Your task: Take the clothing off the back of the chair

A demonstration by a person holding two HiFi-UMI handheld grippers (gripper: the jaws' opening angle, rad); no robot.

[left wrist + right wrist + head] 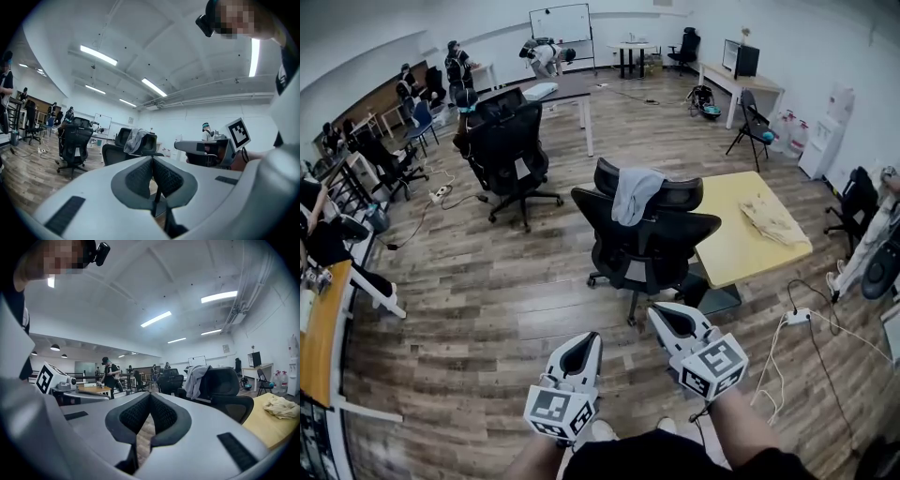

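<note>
A grey garment [633,194] hangs over the headrest and back of a black office chair [647,239] that faces the yellow table. In the left gripper view the garment [136,138] shows ahead at a distance; in the right gripper view the garment [195,379] drapes the chair [224,391] to the right of centre. My left gripper [584,349] is shut and empty, short of the chair. My right gripper [672,317] is shut and empty too, just behind the chair's base.
A yellow table [745,230] with a cream cloth [773,222] stands right of the chair. Another black chair [508,150] is farther left. A power strip and cables [797,316] lie on the wood floor at right. People work at desks in the back.
</note>
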